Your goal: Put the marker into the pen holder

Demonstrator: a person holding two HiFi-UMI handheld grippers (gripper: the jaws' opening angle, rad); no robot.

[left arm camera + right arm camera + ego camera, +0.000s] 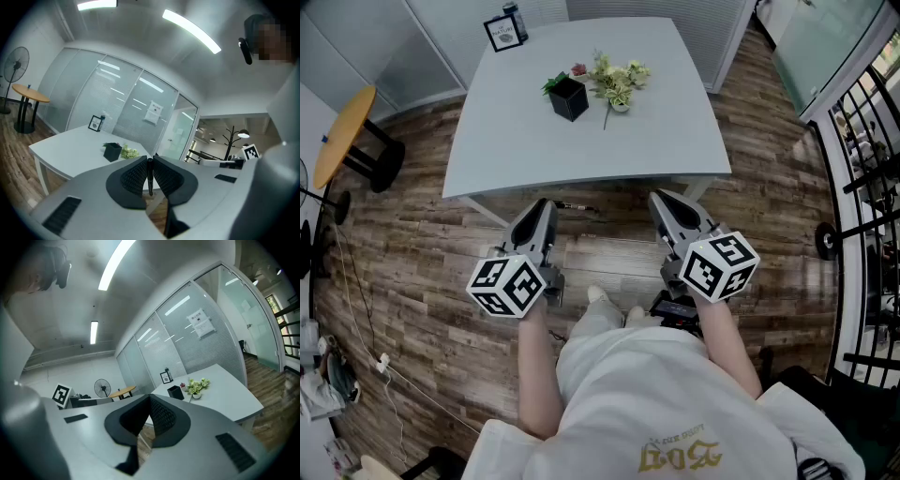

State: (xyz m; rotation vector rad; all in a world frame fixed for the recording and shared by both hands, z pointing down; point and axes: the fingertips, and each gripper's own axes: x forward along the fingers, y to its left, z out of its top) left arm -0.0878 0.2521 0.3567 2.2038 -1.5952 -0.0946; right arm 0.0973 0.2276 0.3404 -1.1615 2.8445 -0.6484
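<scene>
Marker (149,185), slim and dark, pinched upright in left claw (150,159), right claw (149,397) pressed together.

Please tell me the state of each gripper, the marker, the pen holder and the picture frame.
left gripper: shut on the marker.
right gripper: shut, nothing between its jaws.
marker: clamped in the left gripper, not yet in the pen holder.
pen holder: upright on the table.
picture frame: upright at the table's far corner.
</scene>
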